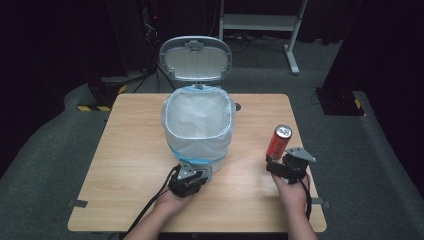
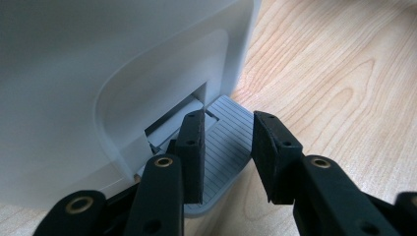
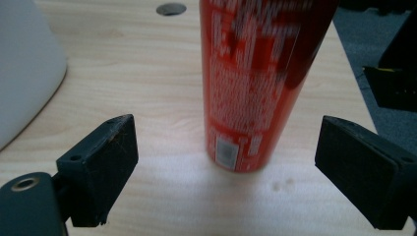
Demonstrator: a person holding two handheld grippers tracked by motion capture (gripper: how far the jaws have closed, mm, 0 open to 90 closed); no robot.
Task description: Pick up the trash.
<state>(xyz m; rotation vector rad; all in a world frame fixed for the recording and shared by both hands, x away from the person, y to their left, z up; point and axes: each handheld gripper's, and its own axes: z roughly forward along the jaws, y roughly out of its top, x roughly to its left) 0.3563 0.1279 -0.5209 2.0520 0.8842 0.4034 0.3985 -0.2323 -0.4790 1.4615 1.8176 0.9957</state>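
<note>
Left side of the desk (image 1: 125, 150): my left claw (image 1: 192, 176) sits low at the near foot of the white pedal bin (image 1: 199, 125), which stands at the middle of the desk. In the left gripper view the two pads are over the grey ribbed pedal (image 2: 223, 147) that juts from the slot in the bin's base. The pads stand a little apart with a narrow gap between them; they pinch nothing. One pad lies on the pedal's ribbed top, the other hangs at its outer edge. Whether that second pad touches the pedal, I cannot tell.

Centre: the bin's lid (image 1: 195, 58) is raised, tilted back behind the opening. A white liner bag (image 1: 199, 112) is folded over the rim, with a pale blue band low on the outside.

Right side: the red can (image 1: 278, 142) stands upright on the desk near the right edge, well apart from the bin. My right claw (image 1: 276, 167) is just on the near side of it. In the right gripper view the pads are spread wide, one to each side of the can's lower body, both clear of it. The can (image 3: 255, 83) rests on the wood between and slightly beyond the pads, its print blurred. A small dark round hole (image 3: 171, 9) shows in the desk top beyond it.
</note>
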